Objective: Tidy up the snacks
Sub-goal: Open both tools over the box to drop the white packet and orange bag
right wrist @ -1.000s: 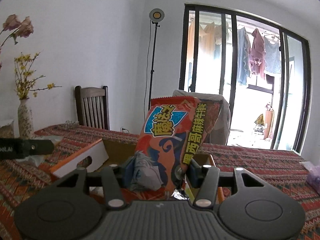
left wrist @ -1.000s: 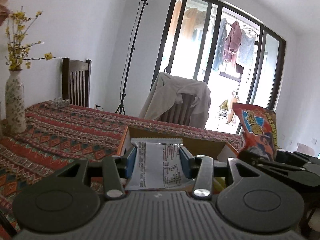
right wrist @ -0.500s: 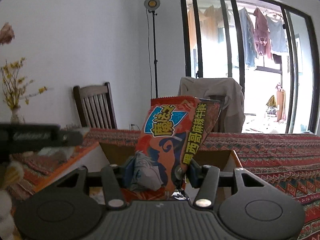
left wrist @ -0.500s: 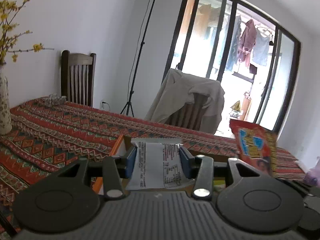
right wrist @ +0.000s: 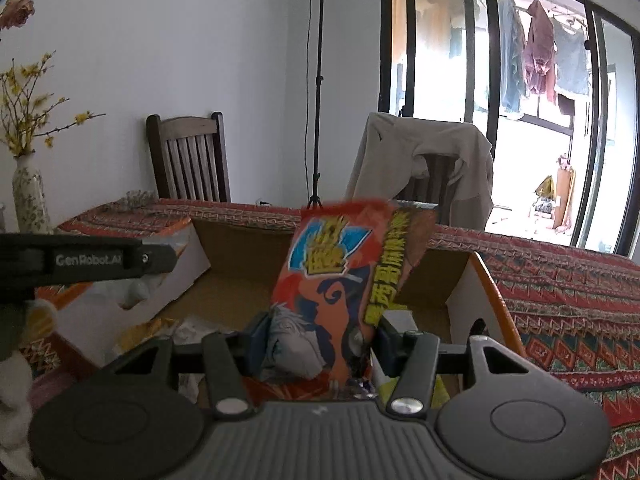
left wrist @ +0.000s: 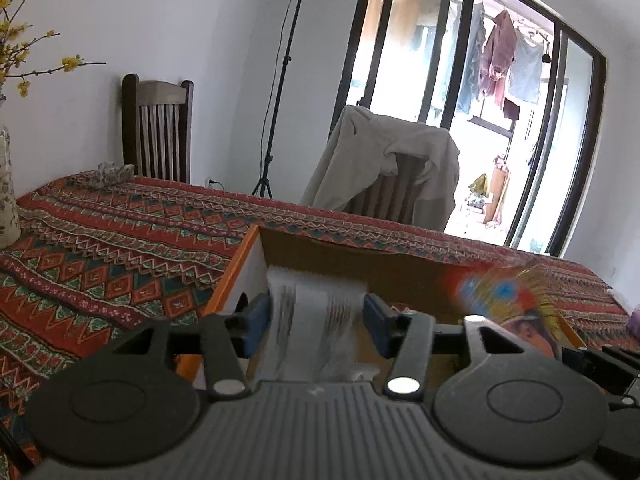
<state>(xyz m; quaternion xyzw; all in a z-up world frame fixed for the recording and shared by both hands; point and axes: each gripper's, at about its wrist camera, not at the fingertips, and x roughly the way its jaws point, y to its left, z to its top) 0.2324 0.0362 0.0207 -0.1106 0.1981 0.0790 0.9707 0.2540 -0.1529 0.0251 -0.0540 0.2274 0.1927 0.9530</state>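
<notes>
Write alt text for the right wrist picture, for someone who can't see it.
A handheld two-finger gripper holds a red-orange snack packet upright over an open cardboard box on a table with a red patterned cloth. The other gripper reaches in from the left; behind are a wooden chair, a lamp stand and a bright window.

Window [left wrist: 460, 92] glare; fisheye bending; packets motion-blurred.

Right gripper [right wrist: 316, 338] clamps an orange-red snack packet [right wrist: 340, 280], upright, over the open cardboard box [right wrist: 240, 276]. Box sits on the patterned tablecloth [right wrist: 568, 304]. Left gripper [right wrist: 80, 260] enters from left edge. Floral vase [right wrist: 28, 200] at the table's far left corner.
</notes>
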